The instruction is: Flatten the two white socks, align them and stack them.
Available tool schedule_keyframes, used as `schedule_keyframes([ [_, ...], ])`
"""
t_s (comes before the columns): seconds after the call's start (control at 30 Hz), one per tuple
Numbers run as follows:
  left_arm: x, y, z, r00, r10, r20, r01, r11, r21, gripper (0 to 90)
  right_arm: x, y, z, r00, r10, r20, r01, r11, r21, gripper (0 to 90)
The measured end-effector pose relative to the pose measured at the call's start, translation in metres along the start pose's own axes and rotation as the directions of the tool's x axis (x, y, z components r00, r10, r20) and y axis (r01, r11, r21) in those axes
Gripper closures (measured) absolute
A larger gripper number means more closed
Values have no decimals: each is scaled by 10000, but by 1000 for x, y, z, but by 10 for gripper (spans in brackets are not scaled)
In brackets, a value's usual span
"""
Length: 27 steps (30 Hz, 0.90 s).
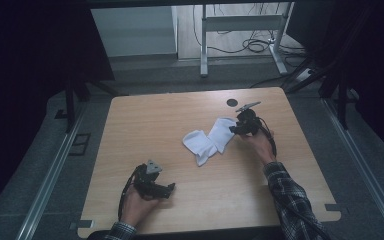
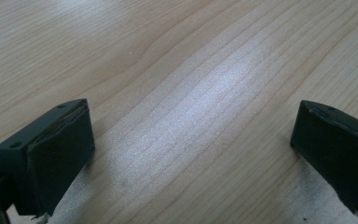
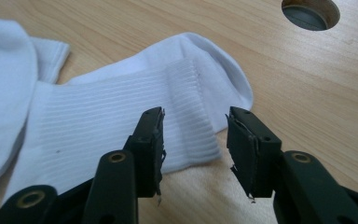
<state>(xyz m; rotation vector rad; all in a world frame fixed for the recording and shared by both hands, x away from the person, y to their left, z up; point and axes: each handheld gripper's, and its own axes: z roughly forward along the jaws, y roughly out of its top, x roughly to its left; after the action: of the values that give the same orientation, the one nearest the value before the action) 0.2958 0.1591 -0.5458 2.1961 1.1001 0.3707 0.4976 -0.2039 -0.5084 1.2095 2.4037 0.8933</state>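
Socks (image 1: 211, 139) lie mid-tabletop (image 1: 145, 125); we judge the right claw (image 3: 195, 140), narrowly parted at one cuff, about to pinch it, while the left claw (image 2: 186, 154) idles wide over bare wood.

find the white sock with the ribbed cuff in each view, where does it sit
High view: the ribbed sock lies right of table centre, at the right tool.
Left gripper view: not in it; bare wooden table between wide-open jaws.
Right gripper view: its cuff lies just ahead of the open jaws.
Shared landmark: the round hole in the table, beyond the sock.
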Motion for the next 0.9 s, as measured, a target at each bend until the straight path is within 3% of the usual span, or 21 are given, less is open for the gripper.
schedule_keyframes([
  [0.1, 0, 0, 0, 10000, 0, 0, 0, 10000, -1, 0, -1, -1, 8, 9999, 111, 70, -111, 9999, 32, 529],
  [0.23, 0, 0, 0, 10000, 0, -1, 0, 10000, -2, 0, -1, -4, 17, 9998, -5, 205, -1, 9996, 287, 598],
  [0.33, 0, 0, 0, 10000, -1, -1, 1, 10000, -1, 0, -2, -6, 15, 9991, 261, 328, -272, 9991, 317, 674],
  [0.53, 0, 0, 0, 10000, 5, -1, -5, 10000, 1, 0, -8, -12, 3, 9979, 436, 488, -462, 9975, 543, 765],
  [0.7, 0, 0, 0, 10000, 3, -4, -3, 10000, 1, 0, -10, -16, -8, 9983, 509, 284, -527, 9964, 660, 831],
  [0.9, 0, 0, 0, 10000, 10, -5, -10, 10000, 6, 0, -6, -4, -32, 9955, 873, -373, -862, 9958, 302, 837],
])
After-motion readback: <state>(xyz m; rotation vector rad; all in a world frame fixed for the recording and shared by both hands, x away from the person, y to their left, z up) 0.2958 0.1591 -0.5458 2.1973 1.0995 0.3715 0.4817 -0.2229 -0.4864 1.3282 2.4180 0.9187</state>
